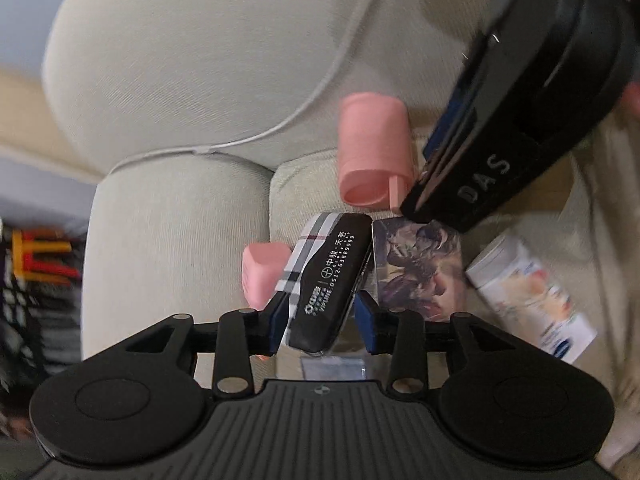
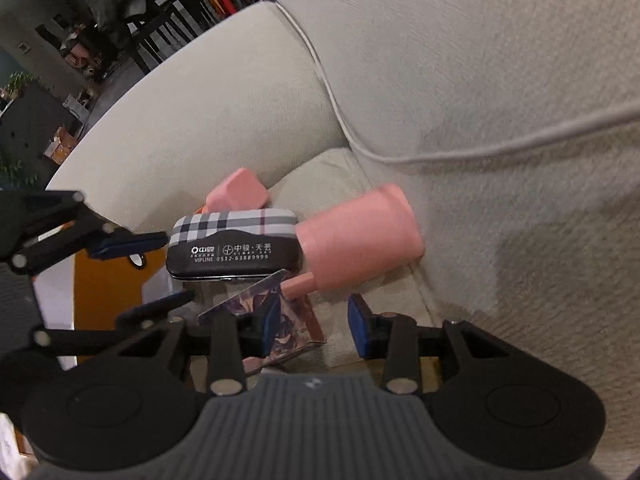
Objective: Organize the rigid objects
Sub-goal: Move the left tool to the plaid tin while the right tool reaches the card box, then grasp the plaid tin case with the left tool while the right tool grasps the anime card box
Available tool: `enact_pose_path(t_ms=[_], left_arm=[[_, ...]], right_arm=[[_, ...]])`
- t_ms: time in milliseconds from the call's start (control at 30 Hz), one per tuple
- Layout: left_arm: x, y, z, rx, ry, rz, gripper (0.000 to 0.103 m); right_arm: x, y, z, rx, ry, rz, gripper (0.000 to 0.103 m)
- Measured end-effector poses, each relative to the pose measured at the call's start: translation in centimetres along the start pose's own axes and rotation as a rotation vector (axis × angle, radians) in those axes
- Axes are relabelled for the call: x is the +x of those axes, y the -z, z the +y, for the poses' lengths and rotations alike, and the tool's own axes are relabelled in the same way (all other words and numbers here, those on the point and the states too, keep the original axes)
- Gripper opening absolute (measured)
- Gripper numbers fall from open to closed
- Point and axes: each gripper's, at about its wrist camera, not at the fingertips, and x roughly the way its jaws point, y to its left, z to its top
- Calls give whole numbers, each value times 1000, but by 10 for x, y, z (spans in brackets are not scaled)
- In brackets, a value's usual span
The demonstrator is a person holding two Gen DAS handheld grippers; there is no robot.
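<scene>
A black case with a plaid side and white print (image 1: 328, 280) lies on the beige sofa seat, between the blue pads of my left gripper (image 1: 322, 318); the jaws stand wide, with gaps beside the case. The case also shows in the right wrist view (image 2: 234, 246). A pink cup (image 1: 374, 152) lies on its side behind it, also in the right wrist view (image 2: 360, 236). A small pink block (image 1: 262, 270) sits left of the case. A picture card (image 1: 420, 268) lies to the right. My right gripper (image 2: 314, 328) is open above the card (image 2: 288, 320), just short of the cup.
Sofa backrest cushion (image 1: 200, 60) and armrest (image 1: 172, 248) close in behind and to the left. A white printed carton (image 1: 528, 296) lies at right. An orange and white box (image 2: 116, 288) sits under the left gripper. Chairs and clutter stand beyond the armrest (image 2: 160, 12).
</scene>
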Motion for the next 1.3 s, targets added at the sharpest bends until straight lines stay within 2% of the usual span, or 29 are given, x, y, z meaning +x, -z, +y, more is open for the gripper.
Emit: enact_pose_path(t_ms=[133,200,267,333,367,467,533,567,600,767,900,967,1067,1167,1233,1267,1300], left_arm=[[16,-10,-12,118,-9,41,50],[23,-13,-10,120,23,50,50],[27,-14,-7,113,25,46,49],[30,-14,-4,114,40,51,40],[30,-14,-3,115,47,53,39],[29,-14,0,91,52,47,22],[23,-14,4,48,24,27,11],[19,-14,10,5,16,21,8],[16,-12,17,-38,13,17,0],[-9,-1,58,-351,57,-36,0],[-30,13,74,-513,82,-81,0],[-39,14,70,-511,81,-88,0],[-40,14,59,-452,111,-97,0],[-40,14,51,-423,134,-108,8],[-36,13,51,-426,150,-119,15],[-33,11,50,-426,156,-120,19],[-29,9,50,-424,161,-120,25]], right_arm=[[6,-1,4,-18,-9,4,42],[9,-2,1,-5,-14,15,44],[12,-4,-4,32,-2,32,45],[15,-5,-8,57,-18,44,45],[16,-5,-8,62,-21,47,45],[17,-6,-9,62,-33,43,45],[15,-6,-9,65,-38,32,45],[15,-5,-9,69,-40,28,45],[14,-6,-10,74,-47,24,45],[7,-2,-14,85,-73,14,49],[0,2,-15,104,-115,13,49],[-3,3,-14,105,-119,9,49],[-8,6,-11,101,-99,-14,49],[-9,6,-19,150,-85,-24,49],[-7,3,-24,194,-92,-32,43],[-7,3,-26,206,-93,-36,33],[-5,1,-26,213,-87,-36,30]])
